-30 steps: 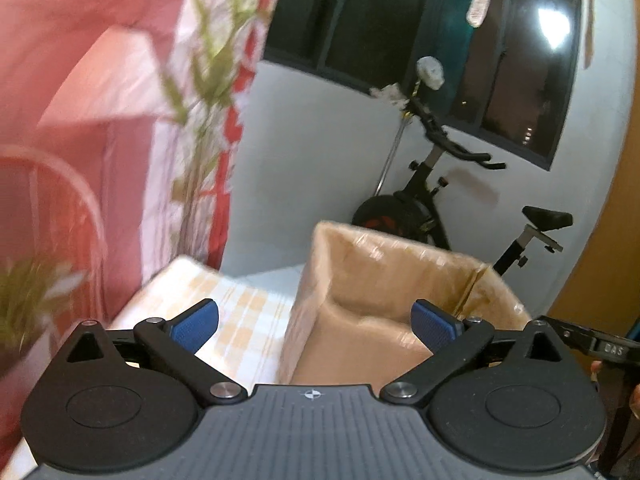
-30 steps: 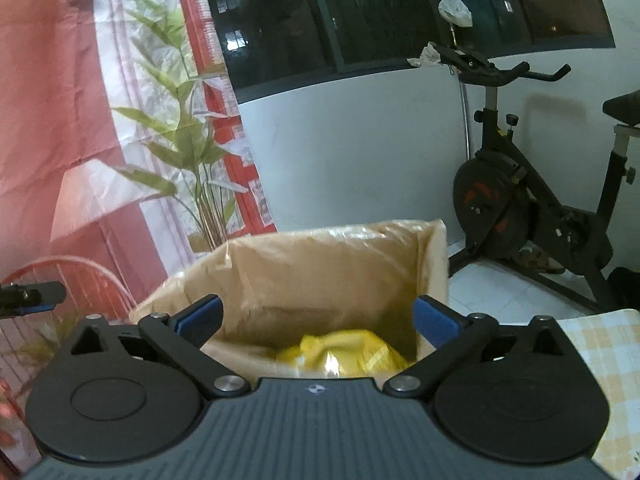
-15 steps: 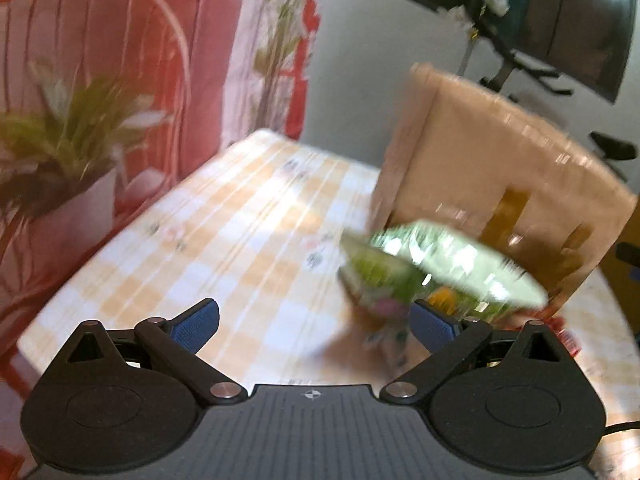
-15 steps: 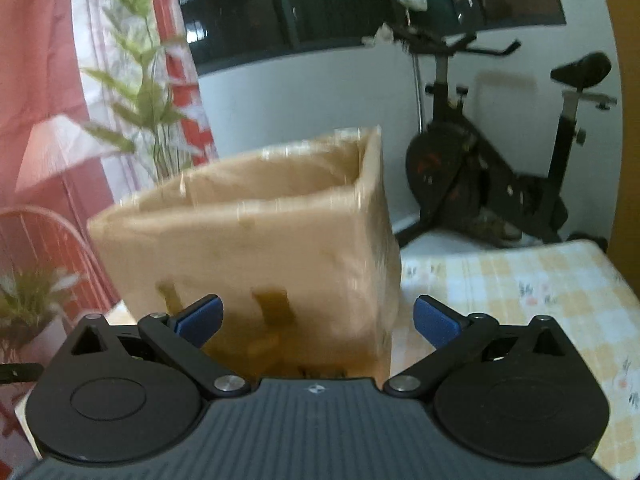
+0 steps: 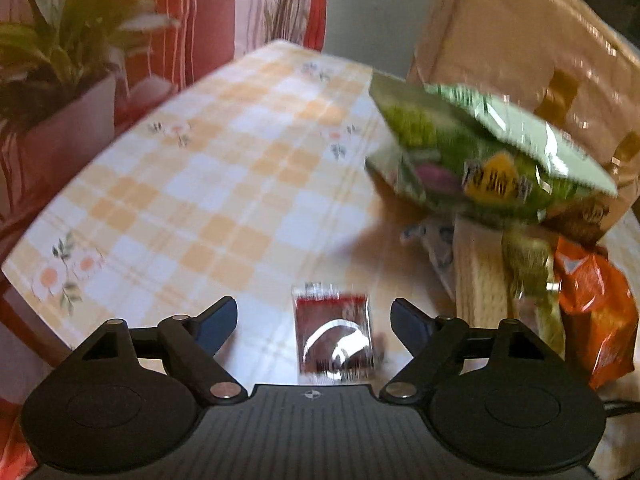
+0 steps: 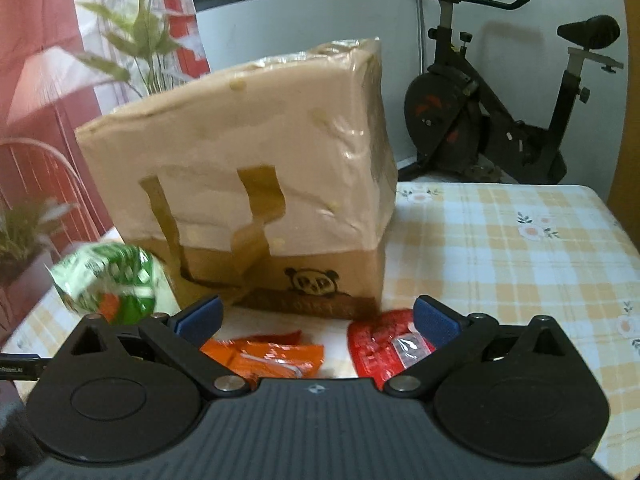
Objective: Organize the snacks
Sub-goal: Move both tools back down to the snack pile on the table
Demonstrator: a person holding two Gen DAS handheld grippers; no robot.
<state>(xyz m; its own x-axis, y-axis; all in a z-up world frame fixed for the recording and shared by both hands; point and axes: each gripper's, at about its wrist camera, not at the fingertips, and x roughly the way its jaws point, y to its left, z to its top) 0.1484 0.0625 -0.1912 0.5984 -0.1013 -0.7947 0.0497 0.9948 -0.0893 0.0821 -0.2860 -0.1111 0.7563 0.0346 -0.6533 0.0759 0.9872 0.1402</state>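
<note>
Closing now, the left tool [image 5: 312,316] has the dark red snack packet [image 5: 334,344] lying flat on the desk [image 5: 208,184] between its jaws, not yet pinched; go lower and centre it first. The right tool [image 6: 316,314] stands apart, empty, before the cardboard box [image 6: 256,176].

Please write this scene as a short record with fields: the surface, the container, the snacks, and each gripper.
surface: table with checked cloth
container: cardboard box, standing on the table
snacks: green bag, dark packet, orange packet, red packet
left gripper: jaws closing, dark packet between them, not yet pressed
right gripper: open, holds nothing
</note>
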